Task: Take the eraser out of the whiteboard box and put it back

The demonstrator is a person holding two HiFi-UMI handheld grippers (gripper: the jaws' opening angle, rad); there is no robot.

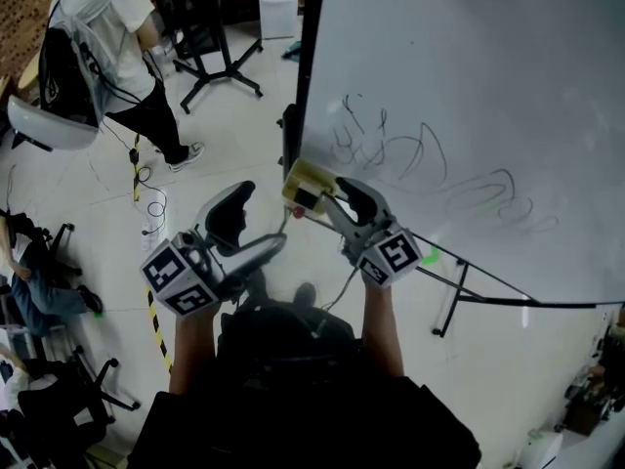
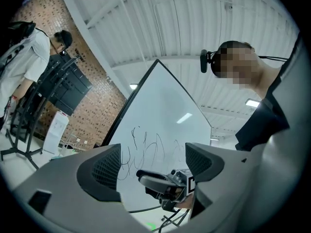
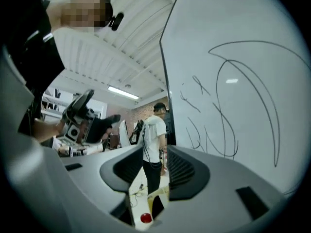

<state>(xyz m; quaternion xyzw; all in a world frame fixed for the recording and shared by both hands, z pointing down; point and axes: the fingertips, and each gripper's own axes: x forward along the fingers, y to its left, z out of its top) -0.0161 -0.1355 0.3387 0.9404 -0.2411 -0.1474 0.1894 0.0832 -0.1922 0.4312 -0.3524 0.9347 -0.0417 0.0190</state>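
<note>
In the head view my right gripper (image 1: 327,203) is up against the left edge of the whiteboard (image 1: 469,96), shut on a yellowish eraser (image 1: 305,186) with a black patch. In the right gripper view the eraser (image 3: 146,212) shows low between the jaws as a pale block with a red dot. The right gripper (image 3: 154,171) points along the scribbled board (image 3: 243,81). My left gripper (image 1: 249,233) stands open and empty to the left, away from the board. The left gripper (image 2: 153,166) looks past its jaws at the board (image 2: 160,115) and my right gripper (image 2: 165,183). No whiteboard box is in view.
A person in a white shirt (image 1: 107,27) stands at the far left. Someone sits on a chair at the left edge (image 1: 34,286). A black wheeled stand (image 1: 220,66) and yellow-black floor tape (image 1: 156,320) lie left of the board. The board's leg (image 1: 449,301) is at the right.
</note>
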